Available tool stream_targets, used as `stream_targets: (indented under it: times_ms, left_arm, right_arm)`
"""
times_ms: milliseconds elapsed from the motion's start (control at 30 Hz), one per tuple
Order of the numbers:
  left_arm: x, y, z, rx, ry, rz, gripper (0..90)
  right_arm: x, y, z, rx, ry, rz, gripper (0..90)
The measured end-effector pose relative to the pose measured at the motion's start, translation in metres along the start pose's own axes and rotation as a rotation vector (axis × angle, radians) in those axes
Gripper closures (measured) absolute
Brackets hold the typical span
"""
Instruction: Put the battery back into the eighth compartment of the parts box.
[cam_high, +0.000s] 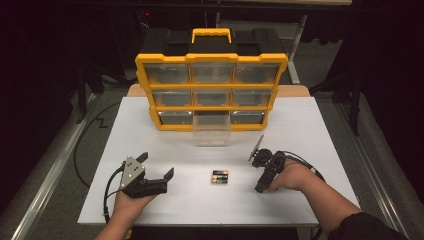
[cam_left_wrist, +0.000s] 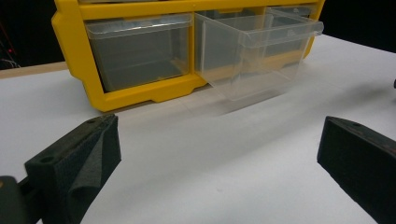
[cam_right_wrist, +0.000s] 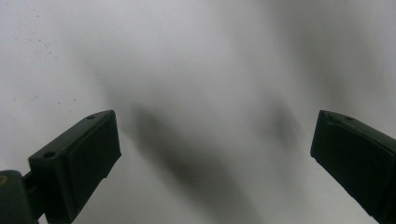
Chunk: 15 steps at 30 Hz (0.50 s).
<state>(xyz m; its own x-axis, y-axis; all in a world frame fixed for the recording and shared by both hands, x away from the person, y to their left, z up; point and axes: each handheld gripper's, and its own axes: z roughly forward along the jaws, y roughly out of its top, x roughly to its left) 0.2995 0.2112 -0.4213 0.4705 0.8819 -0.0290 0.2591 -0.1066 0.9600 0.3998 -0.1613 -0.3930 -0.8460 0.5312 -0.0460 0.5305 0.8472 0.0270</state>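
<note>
— Fingers spread wide on both grippers, with nothing between them: the left gripper (cam_high: 156, 176) sits at about seven o'clock on the white table (cam_high: 310, 135), the right gripper (cam_high: 262, 170) at about five, its jaws pointing down at bare tabletop.

— And the thing to pick up?

— A small pack of batteries (cam_high: 220, 177) lies flat between the two grippers, near the front edge and apart from both. I'd judge the right one is the closer candidate.

— How should it go in?

— Come over the pack from above and turn the jaws so they straddle its short side. It lies low, so the pads need to reach almost to the table before closing. Close slowly; a flat pack can skid or tip up if only one pad meets it first.

— Then where?

— Farther off, at twelve o'clock, stands the yellow organizer (cam_high: 211, 92). Its bottom-middle clear drawer (cam_left_wrist: 259, 53) is pulled out over the table, and looks empty from the left gripper view. That seems the likely destination.

— Anything to watch there?

— The drawer is light and only partly seated, so lower the pack inside its walls and release close to the floor; a knock on the front lip could push it shut or pull it free. The left gripper could steady it.
</note>
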Motion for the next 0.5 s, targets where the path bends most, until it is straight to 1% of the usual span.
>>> stream_targets:
  times_ms: [133, 333, 500]
  left_arm:
    - [0.0, 0.0, 0.0, 0.0, 0.0, 0.0, 0.4]
    - [0.0, 0.0, 0.0, 0.0, 0.0, 0.002, 0.4]
    - [0.0, 0.0, 0.0, -0.002, -0.001, 0.002, 0.4]
  right_arm:
    - [0.005, 0.004, 0.001, 0.003, -0.009, -0.065, 2.8]
    - [0.014, 0.01, 0.001, -0.007, -0.009, -0.137, 3.4]
    - [0.021, 0.015, 0.0, -0.009, -0.022, -0.197, 4.4]
